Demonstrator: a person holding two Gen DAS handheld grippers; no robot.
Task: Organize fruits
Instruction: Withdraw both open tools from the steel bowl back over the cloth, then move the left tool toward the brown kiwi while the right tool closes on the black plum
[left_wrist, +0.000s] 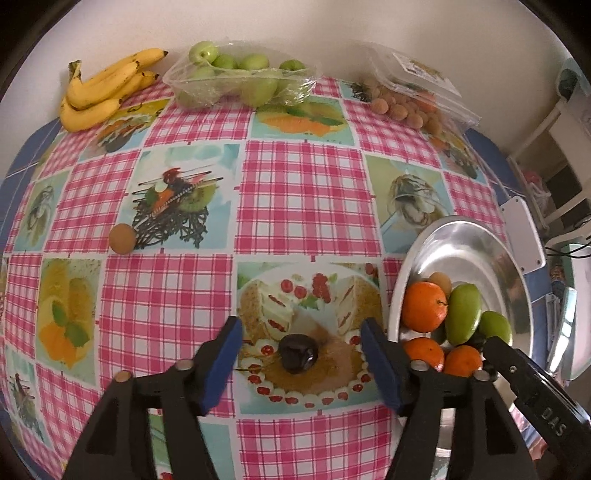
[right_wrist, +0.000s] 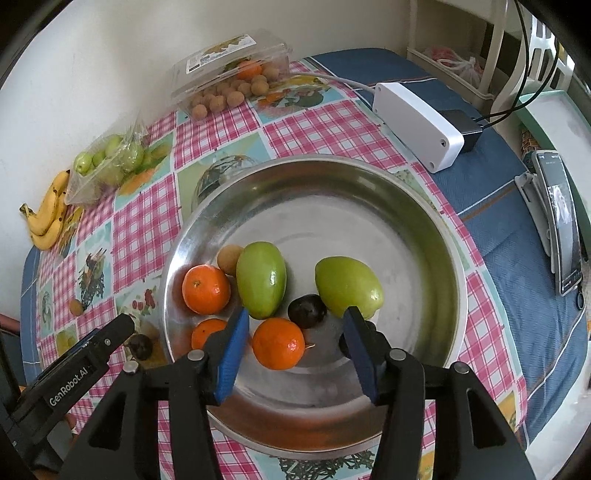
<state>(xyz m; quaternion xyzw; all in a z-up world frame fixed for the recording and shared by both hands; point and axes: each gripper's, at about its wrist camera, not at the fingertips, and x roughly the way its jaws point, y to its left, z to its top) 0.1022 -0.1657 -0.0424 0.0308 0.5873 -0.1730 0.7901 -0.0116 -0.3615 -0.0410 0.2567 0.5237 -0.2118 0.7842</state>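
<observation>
My left gripper (left_wrist: 301, 347) is open, its blue pads either side of a dark plum (left_wrist: 297, 354) lying on the checked tablecloth. It also shows in the right wrist view (right_wrist: 140, 346) beside the left gripper's finger. My right gripper (right_wrist: 295, 325) is open and empty over a metal bowl (right_wrist: 369, 206). The bowl holds three oranges (right_wrist: 205, 283), two green fruits (right_wrist: 261, 278), a dark plum (right_wrist: 306, 311) and a small brown fruit (right_wrist: 228, 258). In the left wrist view the bowl (left_wrist: 472, 251) lies to the right.
Bananas (left_wrist: 99, 88), a tray of green fruits (left_wrist: 240, 79) and a clear box of small brown fruits (left_wrist: 410, 103) line the wall. A lone brown fruit (left_wrist: 122, 238) lies on the cloth. A white box (right_wrist: 417, 125) and a phone (right_wrist: 561, 221) lie right of the bowl.
</observation>
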